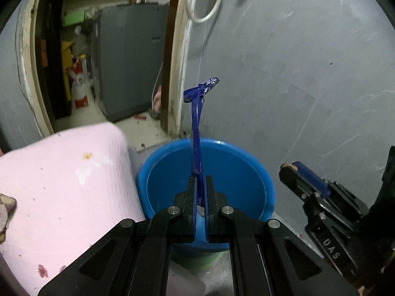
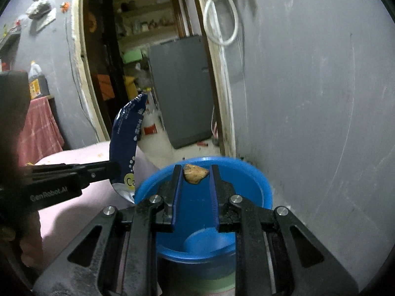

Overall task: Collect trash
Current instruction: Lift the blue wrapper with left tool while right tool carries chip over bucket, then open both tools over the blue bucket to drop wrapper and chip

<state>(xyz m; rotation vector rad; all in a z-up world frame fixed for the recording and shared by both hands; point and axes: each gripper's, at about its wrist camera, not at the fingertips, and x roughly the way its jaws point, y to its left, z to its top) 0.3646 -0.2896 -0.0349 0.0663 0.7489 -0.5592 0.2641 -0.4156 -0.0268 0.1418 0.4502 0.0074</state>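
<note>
Left wrist view: left gripper (image 1: pixel 200 180) clamped on blue wrapper (image 1: pixel 197 133), seen edge-on, standing up from between the closed fingers, above the open mouth of the blue bucket (image 1: pixel 158 162). Pink cloth (image 1: pixel 61 180) just beside the bucket's left rim, marked with stains and crumbs. Right gripper (image 1: pixel 291 170) at right edge, near grey wall (image 1: pixel 296 74).

Right wrist view: right gripper (image 2: pixel 196 172) pinched narrowly on brown scrap (image 2: pixel 195 173), held at the fingertips over the bucket's far rim (image 2: pixel 259 180). Same wrapper (image 2: pixel 126 143) seen flat-on at left, gripped low by the left gripper (image 2: pixel 116 170), beside the bucket's left rim. Doorway and grey cabinet (image 2: pixel 182 88) behind.
</note>
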